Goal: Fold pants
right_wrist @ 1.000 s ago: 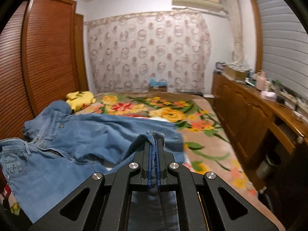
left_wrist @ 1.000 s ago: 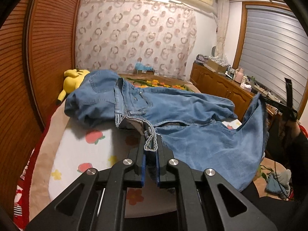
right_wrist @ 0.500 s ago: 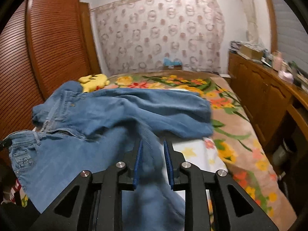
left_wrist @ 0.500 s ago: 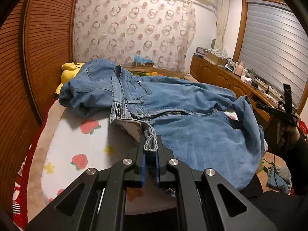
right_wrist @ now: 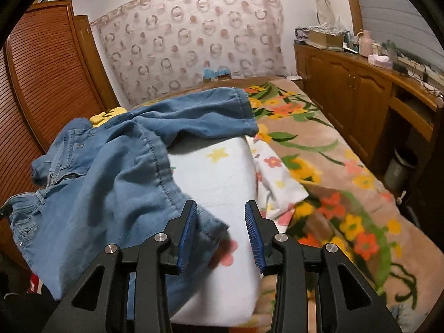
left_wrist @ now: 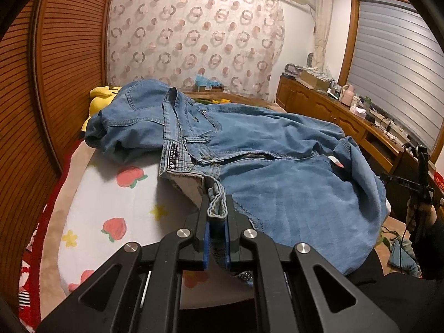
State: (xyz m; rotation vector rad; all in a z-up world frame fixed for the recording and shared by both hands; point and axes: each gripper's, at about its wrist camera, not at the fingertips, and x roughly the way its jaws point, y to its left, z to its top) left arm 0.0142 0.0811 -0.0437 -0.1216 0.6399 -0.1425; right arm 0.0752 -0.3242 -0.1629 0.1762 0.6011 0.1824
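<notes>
jeans spread on the bed, one end clamped, the other let go

the jeans (left_wrist: 277,172) are laid out across a white blanket (left_wrist: 116,202) printed with strawberries and stars, on top of a flowered bed cover (right_wrist: 347,183). the waistband end is seen near the left gripper (left_wrist: 217,219), and a fold of the waistband is pinched tight between its blue pads, so that side is clamped on denim. the zipper and button are facing up, with a small label showing at the band.

the right gripper (right_wrist: 220,230) has just been opening; its jaws are parted about halfway. a frayed leg hem (right_wrist: 211,226) is lying between them, against the left pad, and is not squeezed. one leg is stretched off toward the far side of the bed, its cuff resting on the flowers.

a yellow plush toy (left_wrist: 101,97) is tucked behind the jeans by the wooden wardrobe (left_wrist: 55,83). a long wooden sideboard (right_wrist: 360,88) is seen along the window side.
</notes>
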